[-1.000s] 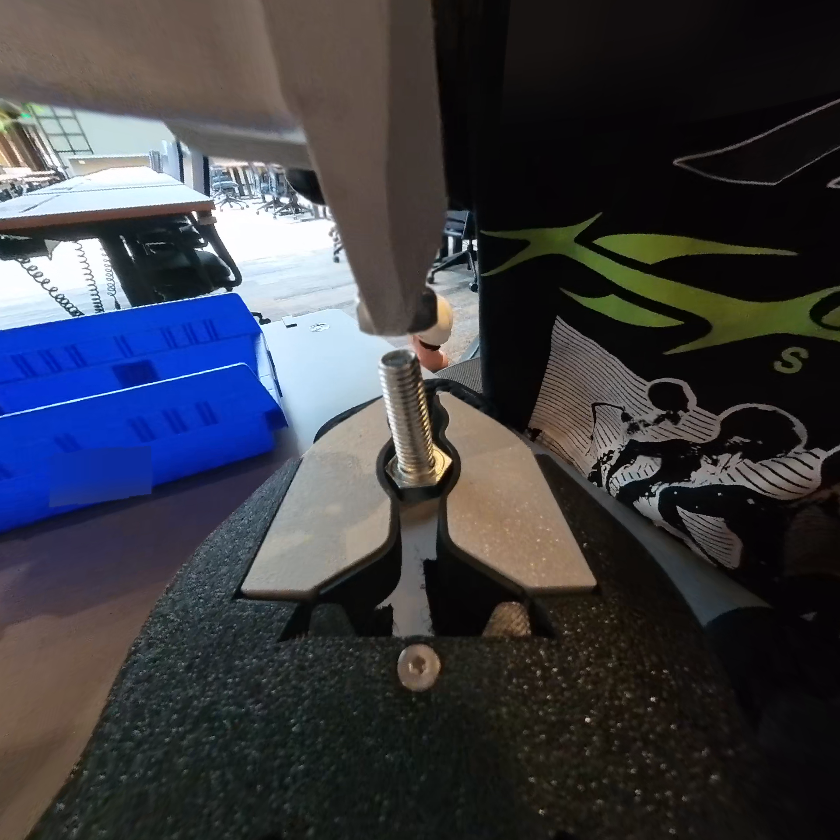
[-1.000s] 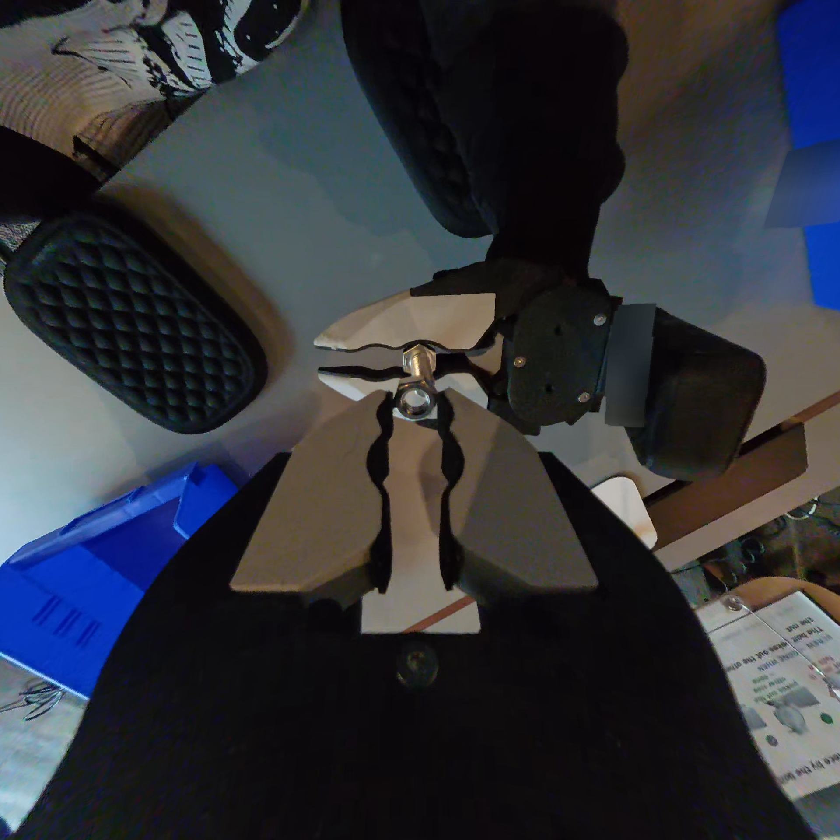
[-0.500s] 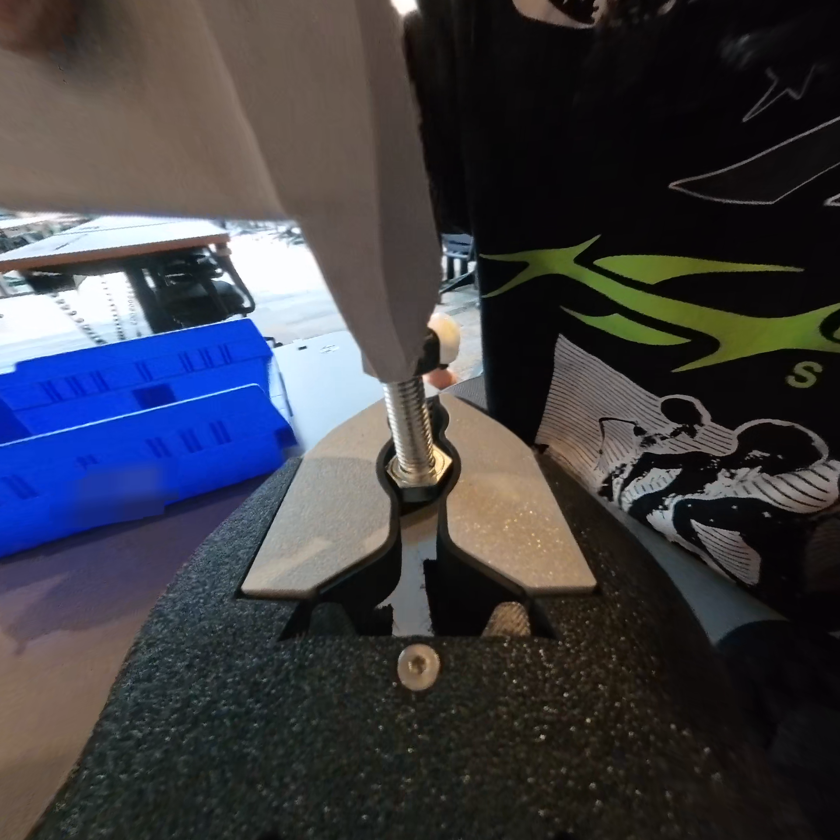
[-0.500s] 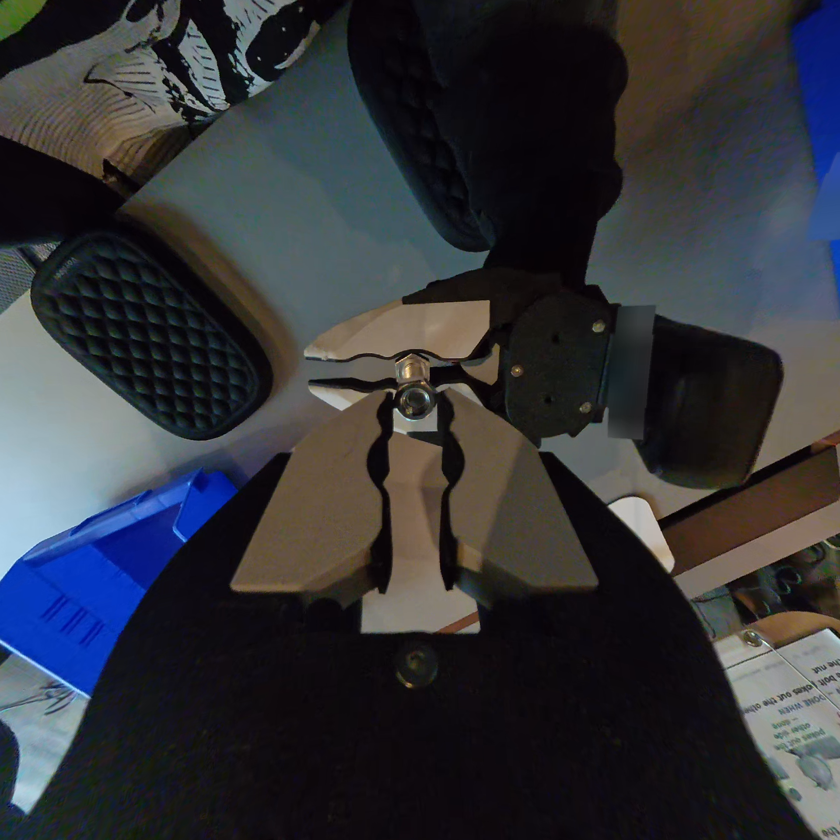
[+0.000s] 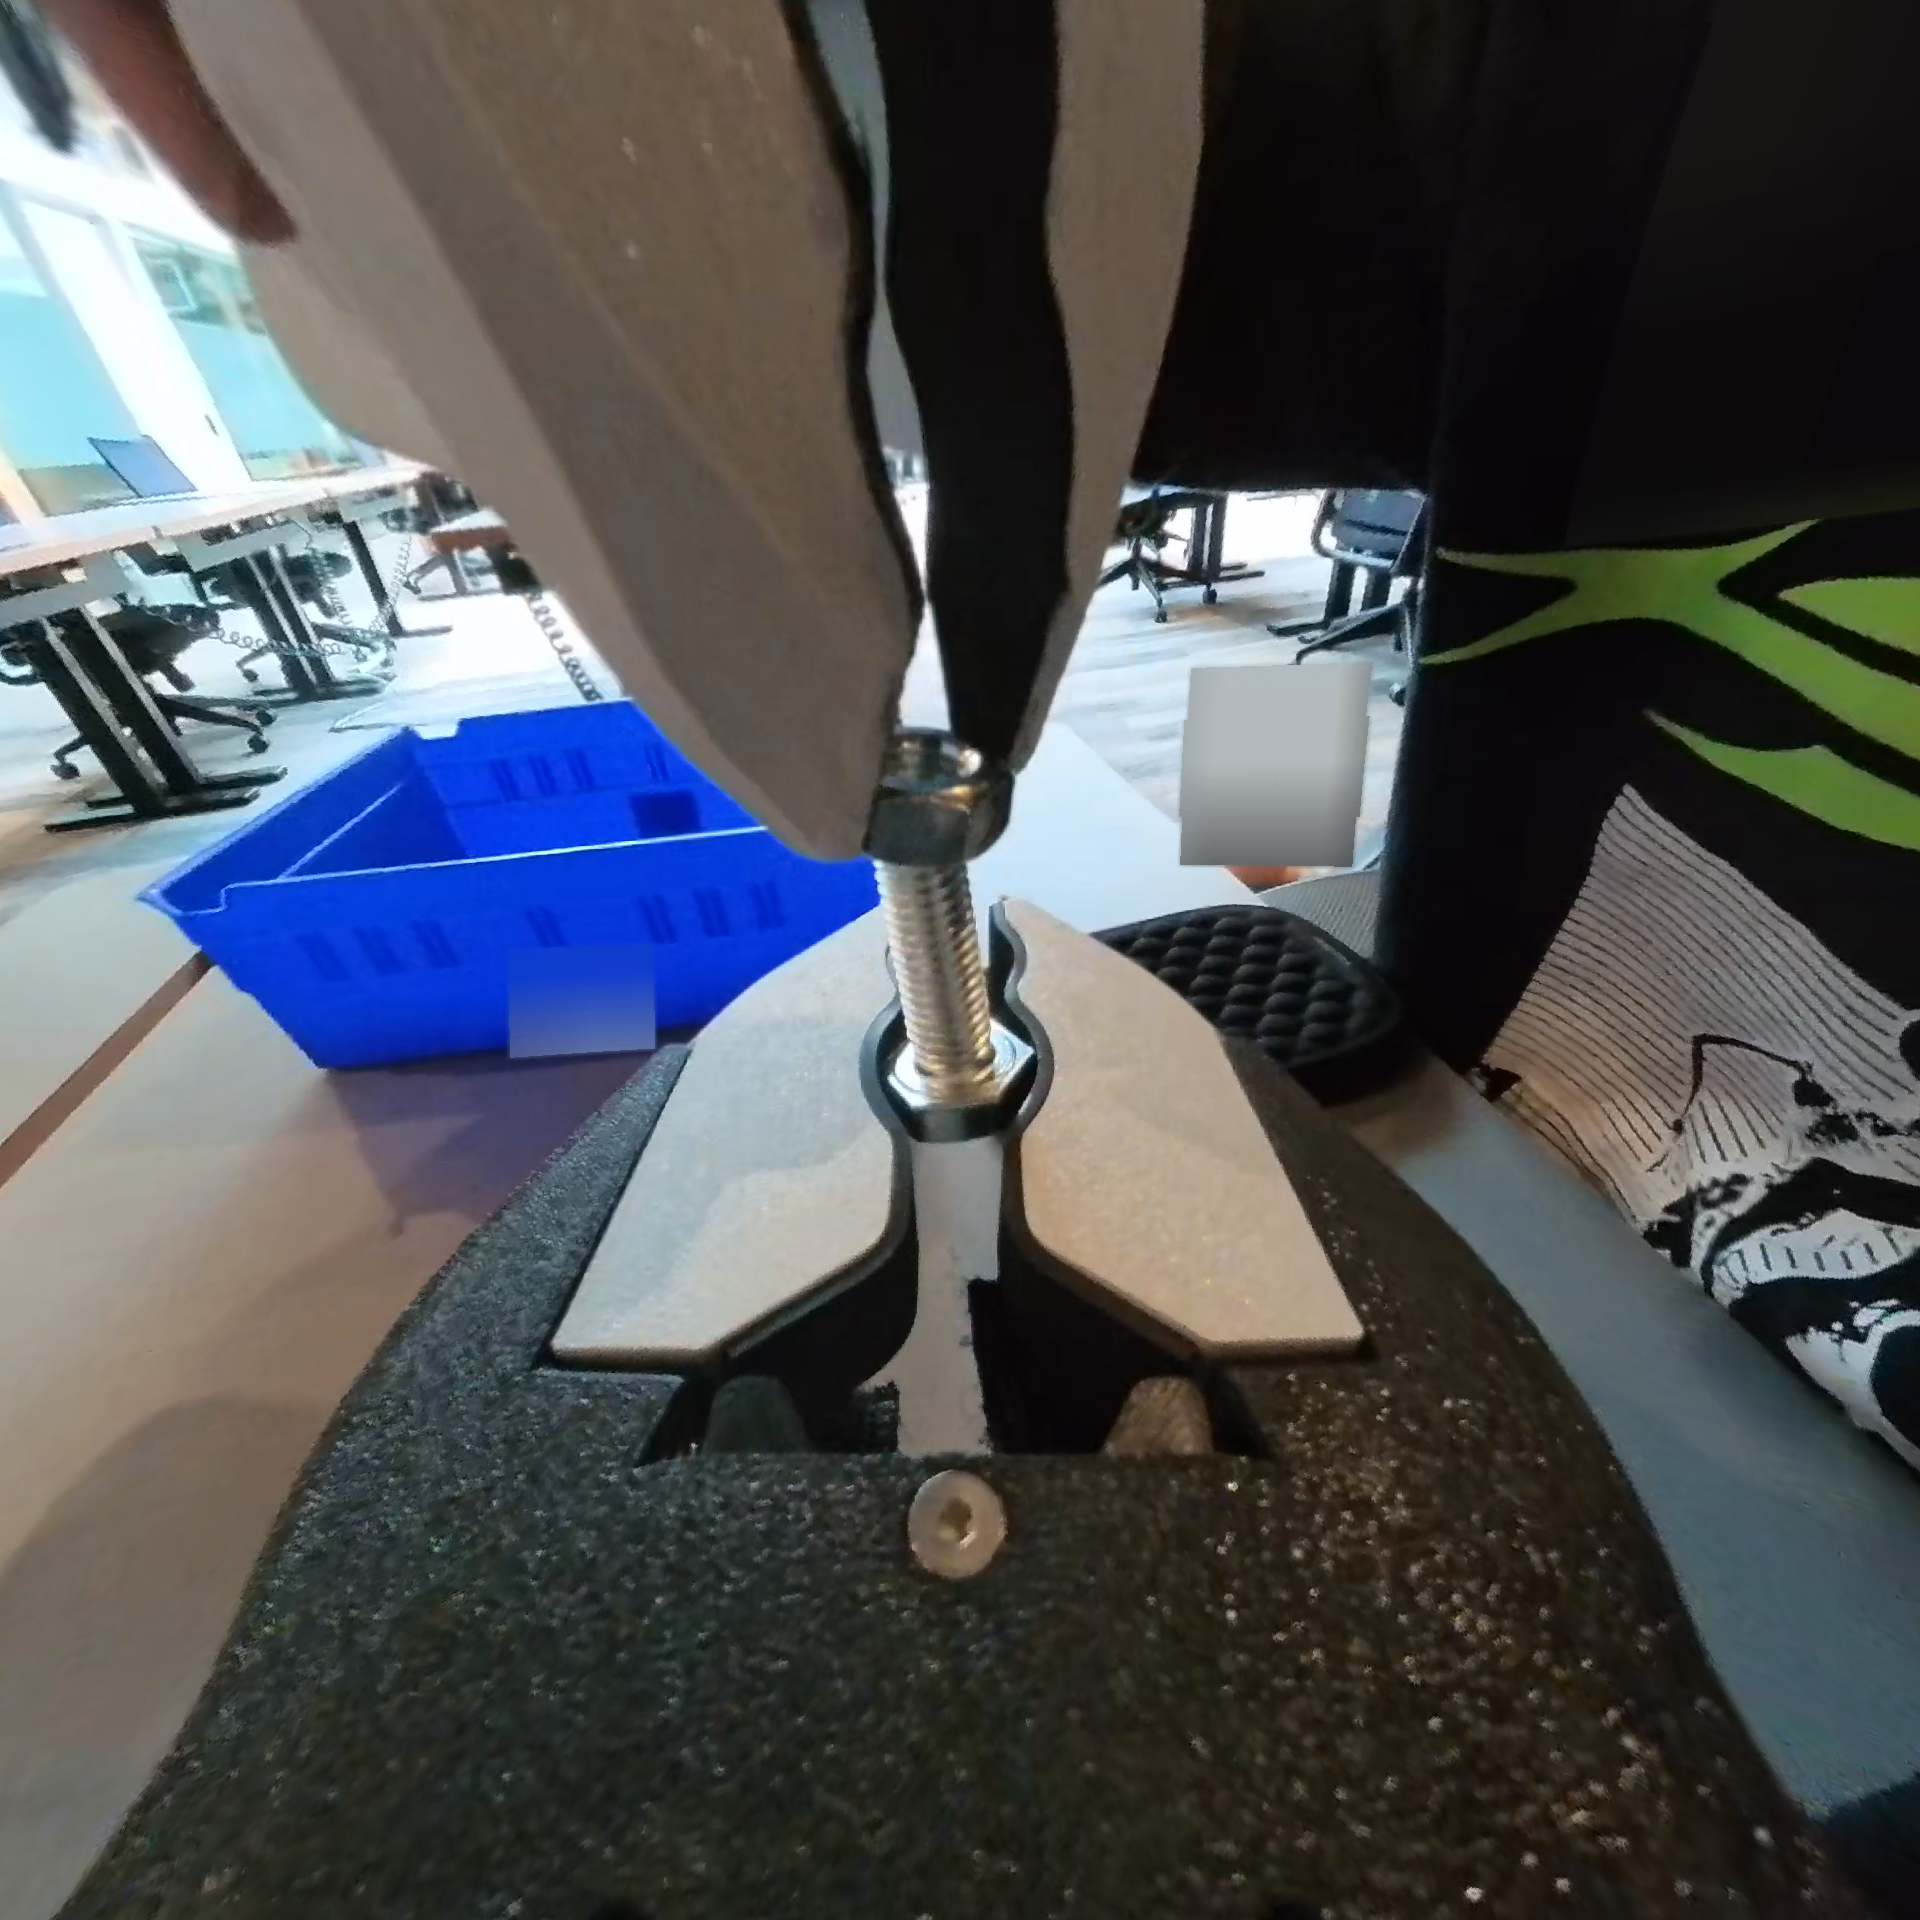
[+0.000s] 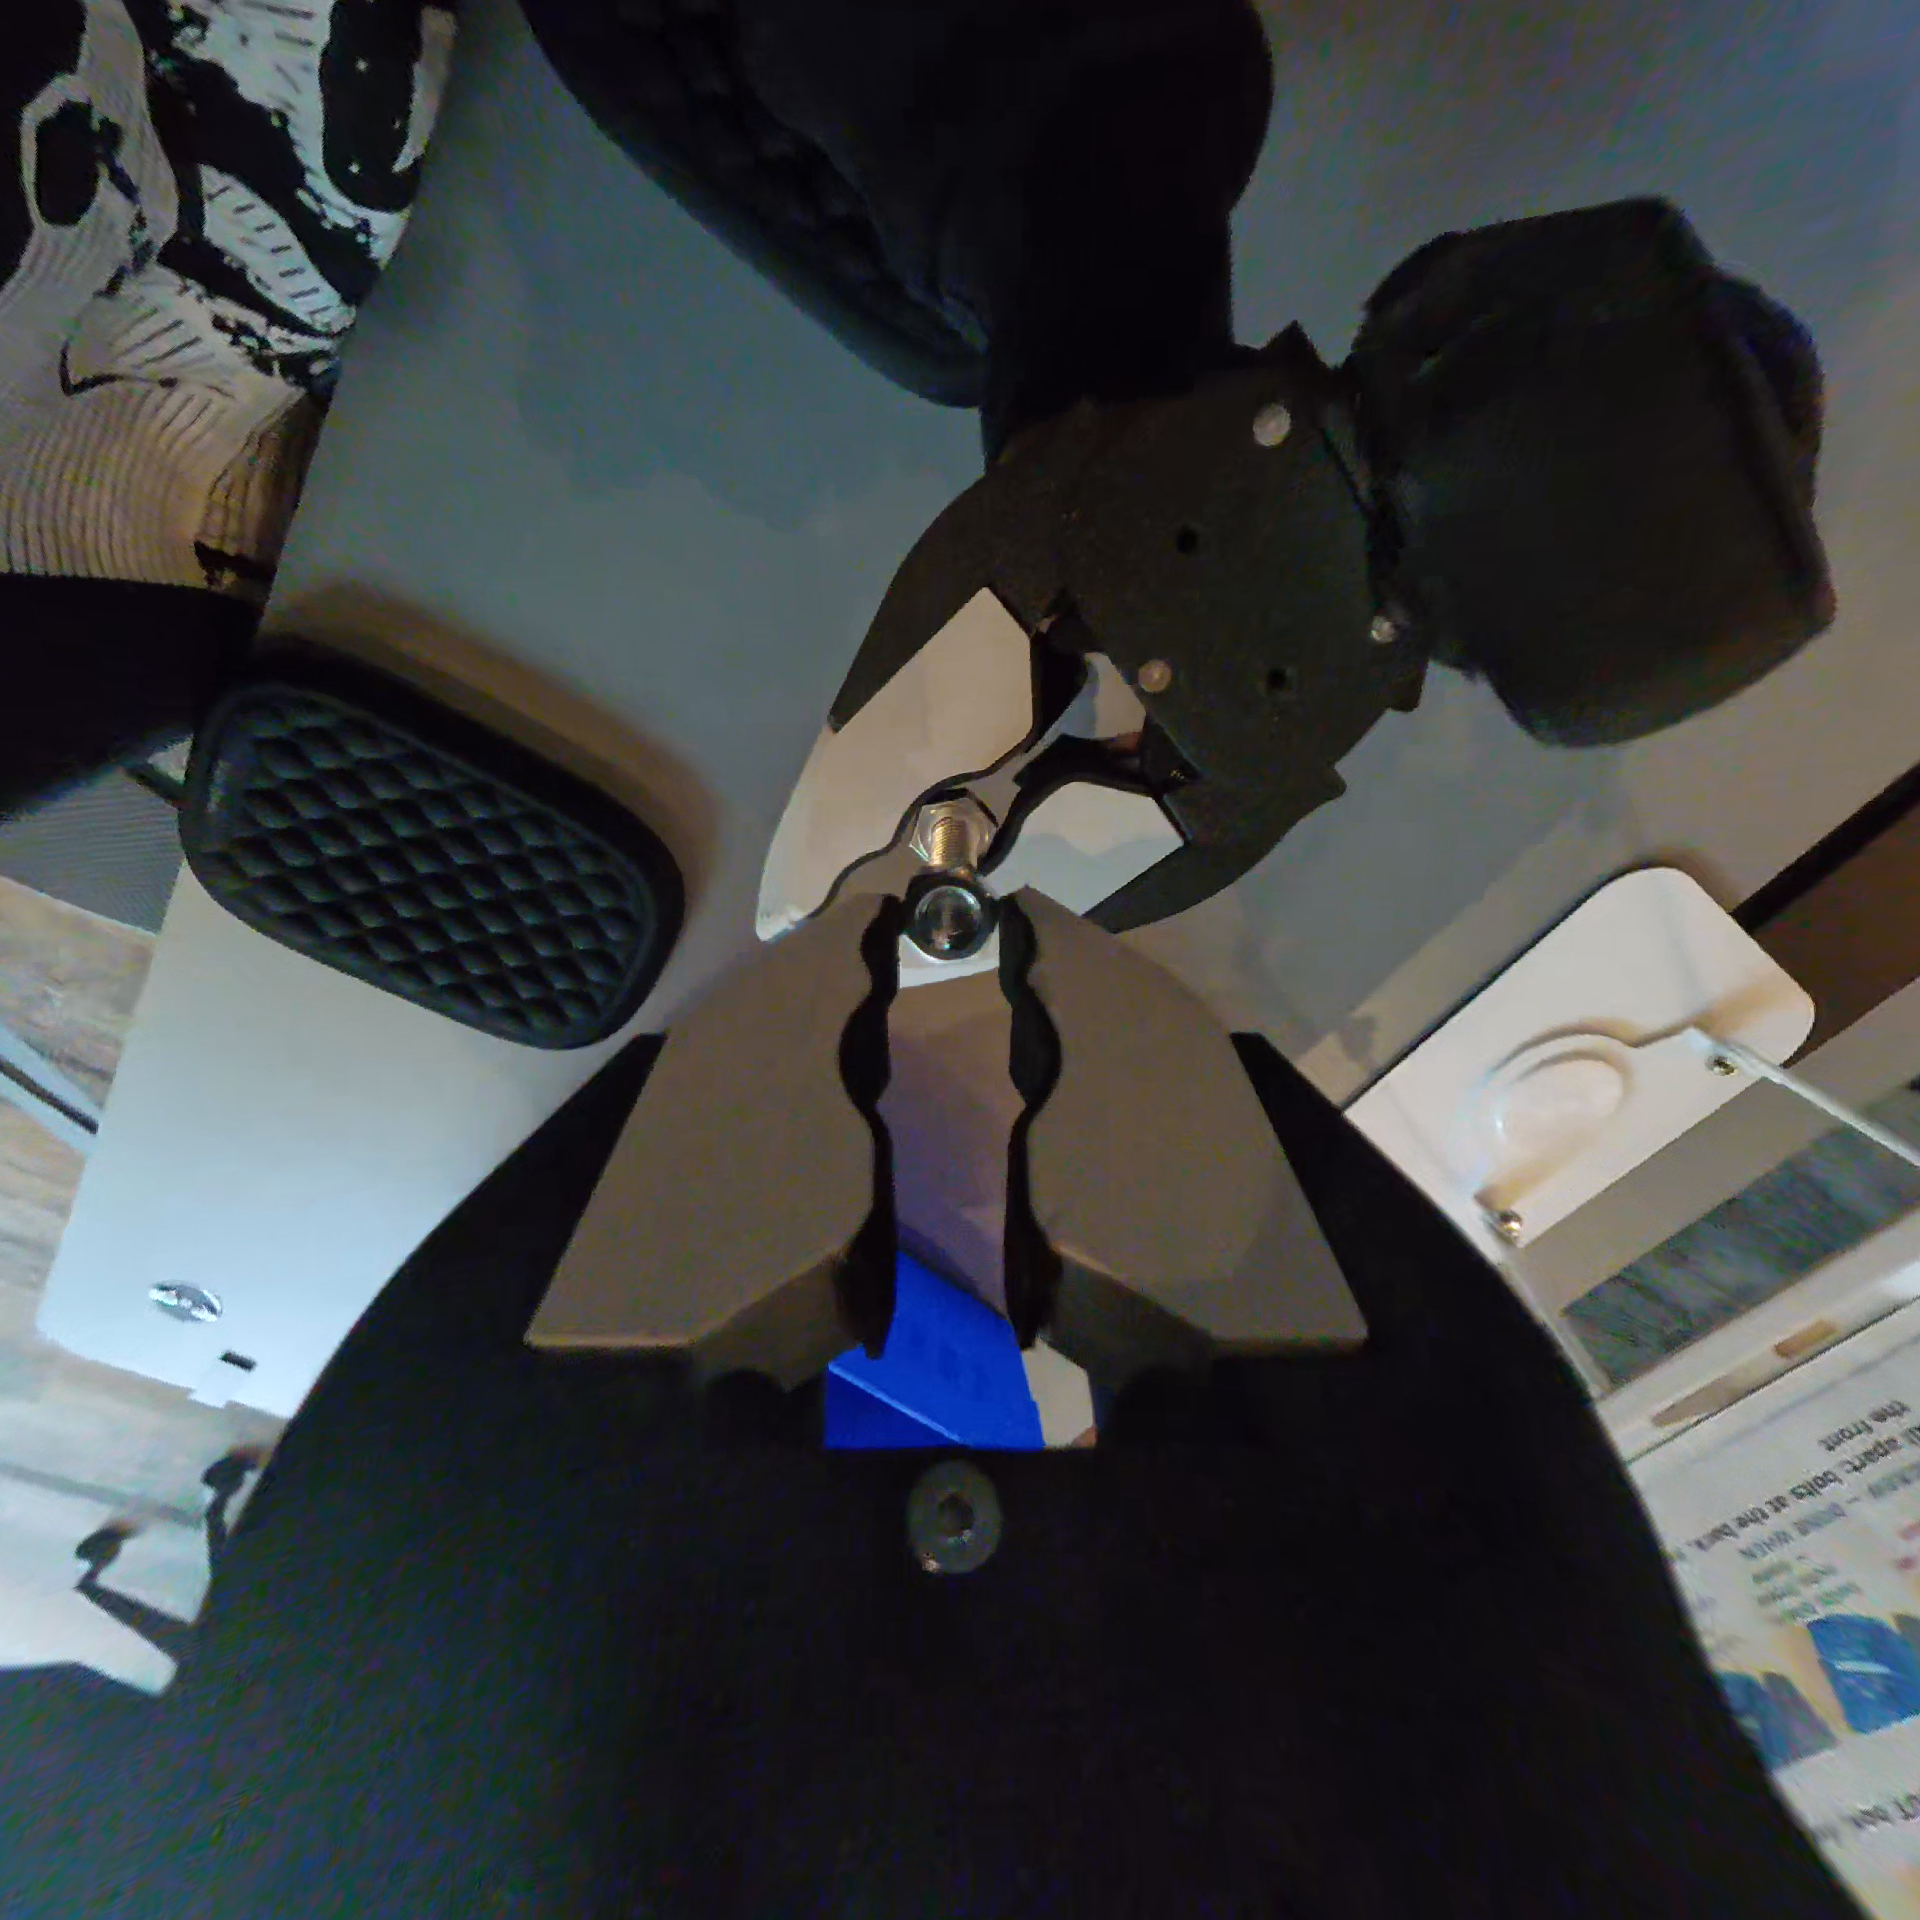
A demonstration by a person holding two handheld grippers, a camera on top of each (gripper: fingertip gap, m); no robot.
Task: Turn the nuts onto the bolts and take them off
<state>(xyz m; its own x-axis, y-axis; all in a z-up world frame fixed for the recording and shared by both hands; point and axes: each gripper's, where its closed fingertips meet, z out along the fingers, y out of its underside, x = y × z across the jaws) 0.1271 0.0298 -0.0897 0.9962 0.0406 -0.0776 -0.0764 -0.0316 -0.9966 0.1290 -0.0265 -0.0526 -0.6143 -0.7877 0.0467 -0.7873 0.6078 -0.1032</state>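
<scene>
In the left wrist view my left gripper (image 5: 948, 997) is shut on the hex head of a steel bolt (image 5: 935, 966), whose threaded shank stands upright. My right gripper (image 5: 935, 821) comes down from above, shut on a steel nut (image 5: 940, 810) that sits on the tip of the shank. In the right wrist view the nut (image 6: 948, 925) is pinched between the tips of my right gripper (image 6: 948, 906). Just beyond it the bolt (image 6: 943, 836) is held in my left gripper (image 6: 935, 831). How far the nut is threaded on cannot be seen.
A blue plastic bin (image 5: 468, 914) stands on the table to the left. A black quilted pad (image 5: 1247, 977) lies behind the bolt and also shows in the right wrist view (image 6: 416, 852). A person's printed shirt (image 5: 1714, 1091) is close on the right. A white stand with a printed sheet (image 6: 1558, 1091) is nearby.
My right gripper has come down from above the bolt, and the nut now sits on the bolt's tip. Both grippers have turned, so the bin and the background have shifted.
</scene>
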